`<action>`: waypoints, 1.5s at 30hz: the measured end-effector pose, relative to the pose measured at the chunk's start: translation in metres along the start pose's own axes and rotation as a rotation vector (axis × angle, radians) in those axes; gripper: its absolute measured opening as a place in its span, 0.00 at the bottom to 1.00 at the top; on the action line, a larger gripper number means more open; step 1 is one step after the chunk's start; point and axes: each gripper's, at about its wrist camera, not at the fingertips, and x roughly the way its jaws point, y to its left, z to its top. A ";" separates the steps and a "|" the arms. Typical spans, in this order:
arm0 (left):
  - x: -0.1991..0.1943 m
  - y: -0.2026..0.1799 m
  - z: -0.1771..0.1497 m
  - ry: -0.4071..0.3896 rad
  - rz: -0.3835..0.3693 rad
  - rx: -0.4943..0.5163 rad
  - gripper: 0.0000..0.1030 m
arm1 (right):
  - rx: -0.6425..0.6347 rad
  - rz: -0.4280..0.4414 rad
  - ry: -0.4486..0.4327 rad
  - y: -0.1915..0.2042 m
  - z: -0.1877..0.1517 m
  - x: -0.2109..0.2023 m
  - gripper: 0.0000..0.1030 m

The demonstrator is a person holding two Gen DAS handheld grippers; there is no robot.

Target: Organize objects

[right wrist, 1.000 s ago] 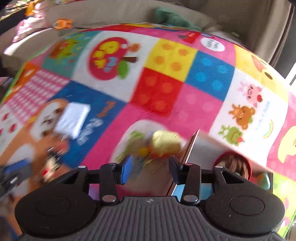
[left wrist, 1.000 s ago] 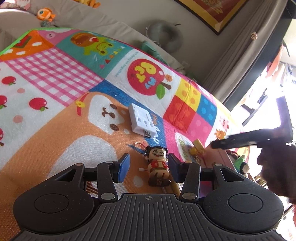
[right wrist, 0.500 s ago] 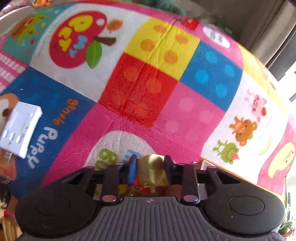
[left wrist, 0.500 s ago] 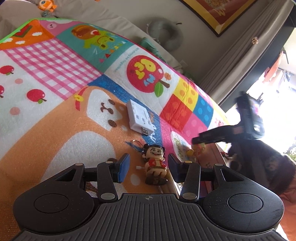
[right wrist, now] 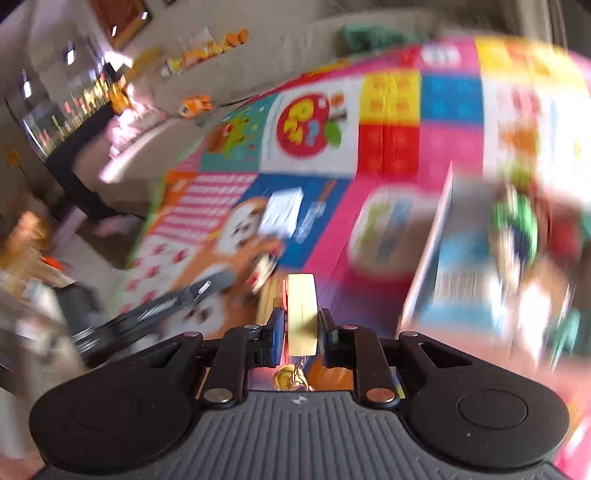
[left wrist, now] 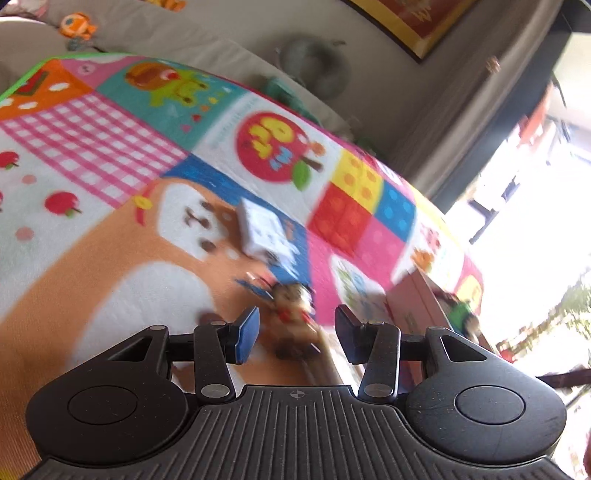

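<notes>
My left gripper [left wrist: 294,332] is open, its fingers either side of a small wind-up doll figure [left wrist: 293,317] that stands on the colourful play mat [left wrist: 110,229]. A white adapter block [left wrist: 264,230] lies just beyond it. My right gripper [right wrist: 302,328] is shut on a pale yellow toy [right wrist: 302,314] with a small chain hanging below, held above the mat. The box [right wrist: 480,266] with toys inside, one green [right wrist: 515,225], is to its right. Both views are blurred.
The box also shows at the right in the left wrist view [left wrist: 424,306]. A grey sofa [left wrist: 221,48] with an orange plush toy [left wrist: 75,27] lies beyond the mat. The white adapter also shows in the right wrist view [right wrist: 282,214].
My right gripper has closed on the yellow toy, lifted it off the mat and swung away. My left gripper has stayed open around the doll, shifting slightly.
</notes>
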 end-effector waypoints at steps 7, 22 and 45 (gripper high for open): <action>0.004 -0.066 -0.024 0.107 0.087 0.185 0.48 | 0.065 -0.305 -0.225 -0.057 -0.098 -0.033 0.60; 0.055 -0.106 -0.043 0.200 0.333 0.404 0.40 | -0.093 -0.353 -0.318 -0.058 -0.172 -0.049 0.90; 0.016 -0.123 -0.084 0.261 0.179 0.548 0.40 | -0.189 -0.328 -0.297 -0.036 -0.164 -0.063 0.98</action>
